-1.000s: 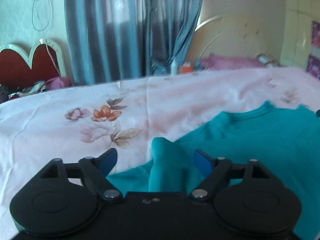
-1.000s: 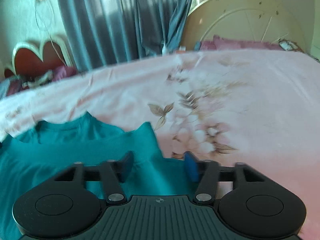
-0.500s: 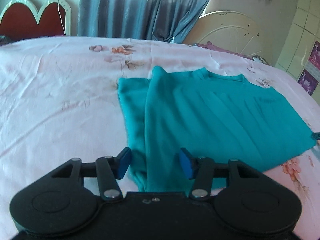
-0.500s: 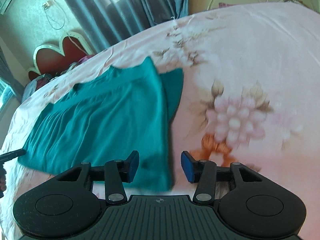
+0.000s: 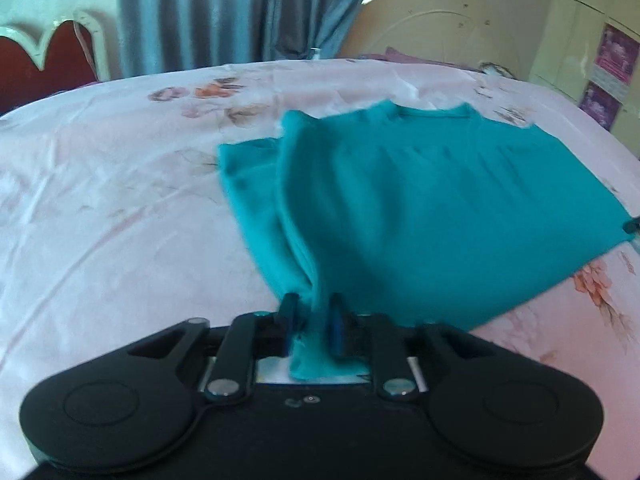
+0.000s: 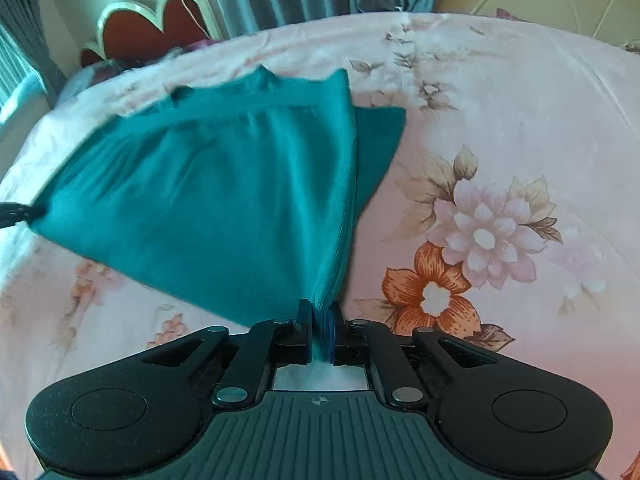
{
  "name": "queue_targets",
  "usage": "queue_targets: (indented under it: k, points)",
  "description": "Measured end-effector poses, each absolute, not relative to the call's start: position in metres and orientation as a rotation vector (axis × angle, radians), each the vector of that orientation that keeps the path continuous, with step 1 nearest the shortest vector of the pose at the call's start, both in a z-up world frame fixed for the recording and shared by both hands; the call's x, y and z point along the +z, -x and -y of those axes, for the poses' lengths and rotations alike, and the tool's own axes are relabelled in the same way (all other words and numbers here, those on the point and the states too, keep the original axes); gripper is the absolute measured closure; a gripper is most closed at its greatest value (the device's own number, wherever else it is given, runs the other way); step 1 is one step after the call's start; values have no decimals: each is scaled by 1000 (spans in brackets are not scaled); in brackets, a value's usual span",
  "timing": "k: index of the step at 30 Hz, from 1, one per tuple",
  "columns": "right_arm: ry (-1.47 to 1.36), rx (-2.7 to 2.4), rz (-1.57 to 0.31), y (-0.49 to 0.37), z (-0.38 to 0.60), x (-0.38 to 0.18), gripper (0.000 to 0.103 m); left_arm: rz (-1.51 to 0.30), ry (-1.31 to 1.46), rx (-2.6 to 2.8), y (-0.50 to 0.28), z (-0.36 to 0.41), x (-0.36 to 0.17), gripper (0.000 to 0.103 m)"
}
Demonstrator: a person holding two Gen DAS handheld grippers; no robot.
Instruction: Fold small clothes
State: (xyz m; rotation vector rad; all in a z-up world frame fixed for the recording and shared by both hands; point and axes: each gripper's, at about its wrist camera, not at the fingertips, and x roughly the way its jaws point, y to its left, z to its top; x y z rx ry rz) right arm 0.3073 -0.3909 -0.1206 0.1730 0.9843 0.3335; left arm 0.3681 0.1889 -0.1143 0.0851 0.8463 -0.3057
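A teal shirt (image 5: 420, 208) lies spread on the pink floral bed sheet (image 5: 100, 208), neckline at the far side, one sleeve folded out at its left. My left gripper (image 5: 313, 322) is shut on the shirt's near left hem corner, cloth bunched between the blue pads. My right gripper (image 6: 320, 330) is shut on the near right hem corner of the same shirt (image 6: 208, 200). The hem is lifted and pulled taut between the two. The right gripper's tip shows at the right edge of the left wrist view (image 5: 632, 226).
The bed sheet (image 6: 500, 140) stretches all around the shirt. A red and cream headboard (image 5: 44, 56), blue-grey curtains (image 5: 224, 12) and a round cream bed frame (image 5: 440, 28) stand beyond the bed's far edge. Tiled wall with purple pictures (image 5: 612, 64) at far right.
Both grippers pulled back from the shirt's far part to its near hem and closed on the two hem corners; half a second ago both stood open over the cloth.
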Motion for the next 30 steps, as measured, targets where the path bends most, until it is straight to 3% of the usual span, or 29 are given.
queue_targets:
  k: [1, 2, 3, 5, 6, 7, 10, 14, 17, 22, 25, 29, 30]
  points:
    - [-159, 296, -963, -303, 392, -115, 63, -830, -91, -264, -363, -194, -109, 47]
    - [-112, 210, -910, -297, 394, -105, 40, -775, -115, -201, -354, -199, -100, 30]
    - [-74, 159, -822, -288, 394, -94, 17, -725, -133, -162, -349, -200, -91, 27]
    - [-140, 150, -757, -295, 388, -81, 18, -667, -95, -168, -354, -191, -78, 26]
    - [-173, 142, -738, -308, 376, -79, 25, -638, -64, -197, -363, -177, -73, 26]
    - [-173, 140, -718, -325, 355, -79, 46, -616, -44, -235, -375, -158, -71, 26]
    - [-239, 182, -702, -379, 294, -85, 78, -623, -17, -333, -416, -92, -77, 29]
    - [-231, 286, -722, -433, 221, -98, 78, -640, -46, -433, -457, -9, -96, 27]
    - [-180, 372, -748, -453, 195, -109, 78, -668, -90, -449, -477, 11, -112, 25]
    - [-108, 144, -740, -465, 251, -128, 78, -650, -202, -209, -493, -54, -134, 26]
    - [-250, -17, -766, -469, 321, -143, 78, -673, -39, -210, -498, -111, -138, 27]
    - [-191, -20, -749, -459, 319, -124, 78, -652, -61, -211, -493, -107, -131, 28]
    - [-204, -10, -723, -450, 314, -116, 77, -625, -74, -198, -486, -102, -125, 23]
